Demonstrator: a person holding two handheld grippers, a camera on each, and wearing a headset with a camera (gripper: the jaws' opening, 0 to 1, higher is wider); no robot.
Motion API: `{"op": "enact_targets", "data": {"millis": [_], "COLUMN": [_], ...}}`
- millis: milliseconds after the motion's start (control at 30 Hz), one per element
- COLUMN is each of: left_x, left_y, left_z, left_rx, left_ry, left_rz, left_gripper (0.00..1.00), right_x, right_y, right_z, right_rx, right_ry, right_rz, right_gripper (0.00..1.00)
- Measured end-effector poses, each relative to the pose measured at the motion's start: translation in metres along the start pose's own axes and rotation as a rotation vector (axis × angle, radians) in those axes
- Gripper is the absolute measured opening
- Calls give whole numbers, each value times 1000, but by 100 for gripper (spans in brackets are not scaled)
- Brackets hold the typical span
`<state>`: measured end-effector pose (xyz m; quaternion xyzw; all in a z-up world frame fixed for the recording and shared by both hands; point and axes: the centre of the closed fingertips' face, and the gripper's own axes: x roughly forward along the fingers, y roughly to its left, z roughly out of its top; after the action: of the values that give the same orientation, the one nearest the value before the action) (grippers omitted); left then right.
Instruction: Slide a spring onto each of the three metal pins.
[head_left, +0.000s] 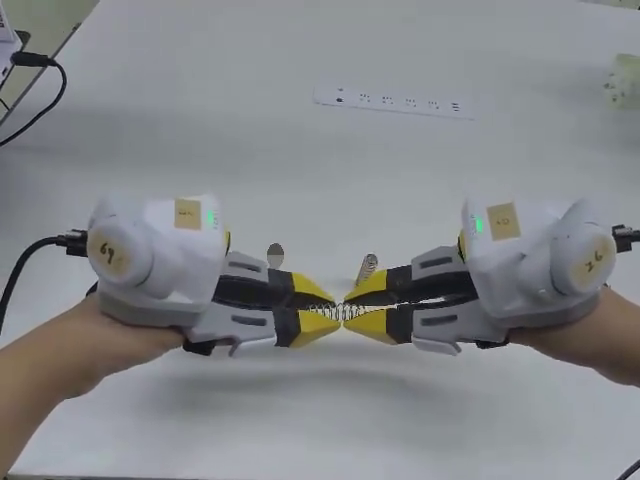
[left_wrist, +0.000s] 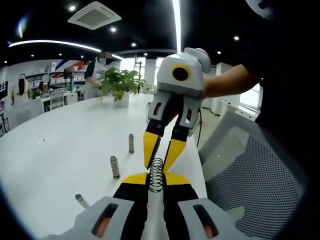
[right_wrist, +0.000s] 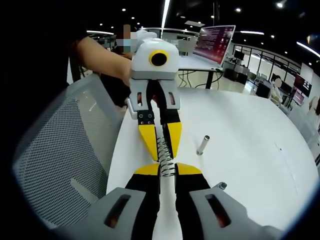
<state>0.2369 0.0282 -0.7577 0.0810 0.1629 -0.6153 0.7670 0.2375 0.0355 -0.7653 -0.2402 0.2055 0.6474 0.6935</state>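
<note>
A small metal spring hangs level between my two grippers, which face each other tip to tip above the white table. My left gripper is shut on one end of the spring and my right gripper on the other. In the left gripper view the spring sits between the left gripper's jaws and the right gripper meets it from above. Beside them stand two pins wearing springs and a bare pin. The right gripper view shows the spring and a pin.
A white power strip lies at the far side of the table. A black cable runs along the left edge. A mesh chair stands by the table's near edge. A potted plant sits at a far end.
</note>
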Motion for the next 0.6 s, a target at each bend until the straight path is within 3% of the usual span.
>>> {"op": "enact_targets", "data": {"millis": [600], "left_x": [-2], "left_y": [-1], "left_z": [6], "left_rx": [-8], "left_ry": [-4], "left_rz": [-15], "left_gripper": [2], "right_x": [-6], "right_y": [1], "right_z": [-4], "right_rx": [43], "right_ry": [2], "right_rz": [-3], "right_gripper": [12]}}
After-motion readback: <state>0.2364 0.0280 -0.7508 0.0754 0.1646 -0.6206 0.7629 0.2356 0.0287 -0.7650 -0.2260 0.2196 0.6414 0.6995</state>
